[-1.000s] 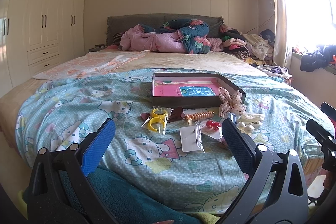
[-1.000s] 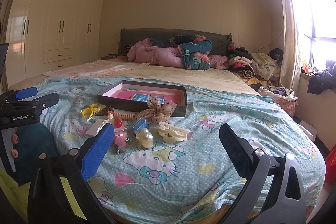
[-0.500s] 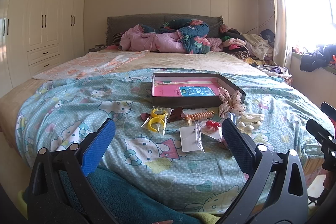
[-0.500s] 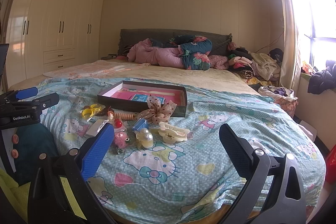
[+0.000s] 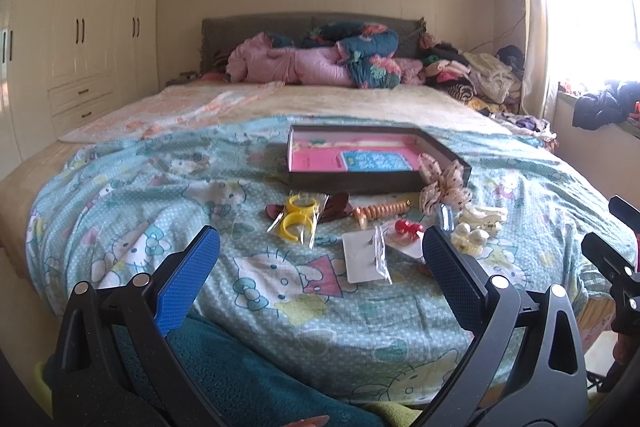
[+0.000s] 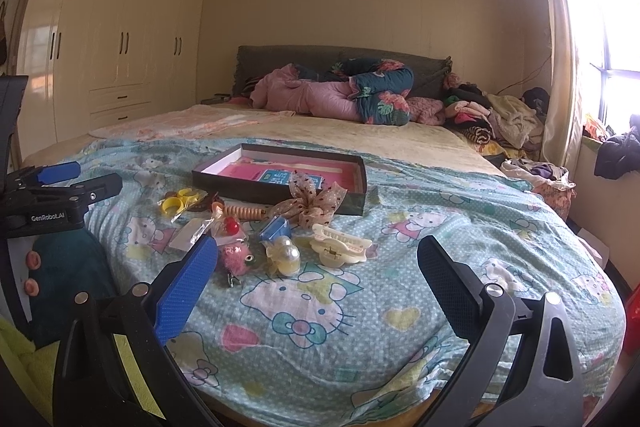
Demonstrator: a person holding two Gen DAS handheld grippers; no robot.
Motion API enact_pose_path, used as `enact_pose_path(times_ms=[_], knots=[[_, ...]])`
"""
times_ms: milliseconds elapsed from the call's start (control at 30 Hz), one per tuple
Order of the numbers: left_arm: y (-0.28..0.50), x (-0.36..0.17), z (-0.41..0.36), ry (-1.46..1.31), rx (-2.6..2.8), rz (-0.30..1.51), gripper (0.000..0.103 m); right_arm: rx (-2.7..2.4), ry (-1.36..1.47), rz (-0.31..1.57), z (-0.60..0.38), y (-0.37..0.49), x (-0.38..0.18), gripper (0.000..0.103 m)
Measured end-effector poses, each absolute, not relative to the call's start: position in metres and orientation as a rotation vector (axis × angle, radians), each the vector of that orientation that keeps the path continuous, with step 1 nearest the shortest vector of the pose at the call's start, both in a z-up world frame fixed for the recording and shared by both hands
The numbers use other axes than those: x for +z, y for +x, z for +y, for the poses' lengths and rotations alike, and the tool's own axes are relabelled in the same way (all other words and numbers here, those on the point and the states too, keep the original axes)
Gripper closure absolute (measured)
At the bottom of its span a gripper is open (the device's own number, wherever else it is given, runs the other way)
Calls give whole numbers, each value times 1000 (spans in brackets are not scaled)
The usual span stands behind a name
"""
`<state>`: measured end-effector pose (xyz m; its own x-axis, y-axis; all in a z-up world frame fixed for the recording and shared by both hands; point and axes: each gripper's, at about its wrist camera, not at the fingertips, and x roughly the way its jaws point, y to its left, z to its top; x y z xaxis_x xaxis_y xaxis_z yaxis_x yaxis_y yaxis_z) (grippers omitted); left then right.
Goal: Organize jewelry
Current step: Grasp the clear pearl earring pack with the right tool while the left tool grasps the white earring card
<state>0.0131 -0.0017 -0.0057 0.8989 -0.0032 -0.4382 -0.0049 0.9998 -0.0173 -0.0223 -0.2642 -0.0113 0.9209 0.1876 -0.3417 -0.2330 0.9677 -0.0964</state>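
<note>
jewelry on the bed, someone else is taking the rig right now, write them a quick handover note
Left gripper: jaws wide open, empty, hovering short of the pile.
Right gripper: jaws wide open, empty, also short of the pile.
Dark box sits open on the Hello Kitty blanket; no loose pieces visible inside.
Loose in front of it: yellow rings in a bag, orange spiral clip, red bead piece, white card, dotted bow, cream claw clip, pearl clip, pink fuzzy piece.
Done: nothing sorted.
Left: all pieces.

On the bedspread [image 6: 360, 307], you find the box [image 6: 280, 193] lying behind the scattered accessories (the bow [image 6: 314, 205] leans against its front wall), and the claw clip [image 6: 340, 247] lies right of the ring packet [image 6: 180, 203].
</note>
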Motion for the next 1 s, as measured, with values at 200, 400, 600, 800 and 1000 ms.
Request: enact_pose_path(times_ms=[200,400,600,800,1000], knots=[[28,-12,7,-45,-9,523,10,261,-160,371,-255,-10,-16,6],[46,-19,11,-51,-21,600,10,292,-168,397,-247,7,-19,6],[63,-20,7,-44,-31,633,10,315,-171,428,-244,27,-22,6],[80,-22,-1,-39,-67,661,10,327,-165,435,-244,42,-21,6],[102,-28,-13,-40,-104,719,10,341,-161,464,-246,56,-22,6]])
